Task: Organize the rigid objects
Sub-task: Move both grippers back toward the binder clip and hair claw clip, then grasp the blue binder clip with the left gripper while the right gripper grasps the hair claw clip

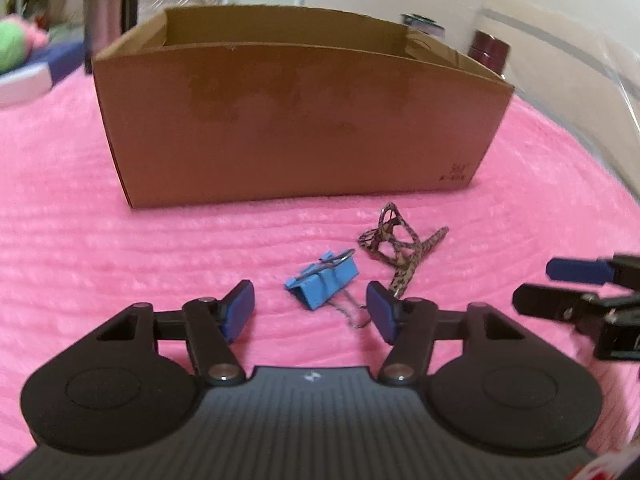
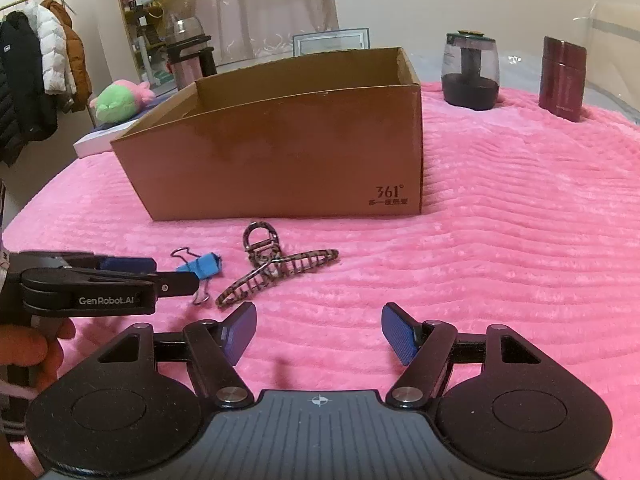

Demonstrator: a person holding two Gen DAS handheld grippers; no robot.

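Note:
A blue binder clip (image 1: 320, 285) lies on the pink blanket (image 1: 120, 248), just ahead of and between the pads of my left gripper (image 1: 311, 310). The pads stand apart on either side and do not press on it, so the gripper is open. To the clip's right lies a brown patterned hair claw (image 1: 396, 248). Behind both stands an open cardboard box (image 1: 300, 120). In the right wrist view the left gripper (image 2: 176, 272) reaches the clip (image 2: 204, 266) from the left, and the hair claw (image 2: 276, 272) lies ahead of my right gripper (image 2: 319, 332). That one is open with nothing between its fingers.
A dark glass jar (image 2: 470, 76) and a maroon container (image 2: 562, 78) stand at the back right behind the box (image 2: 280, 152). A plush toy (image 2: 120, 100) and a pink bottle (image 2: 188, 56) are at the back left. A hand (image 2: 32, 348) holds the left gripper.

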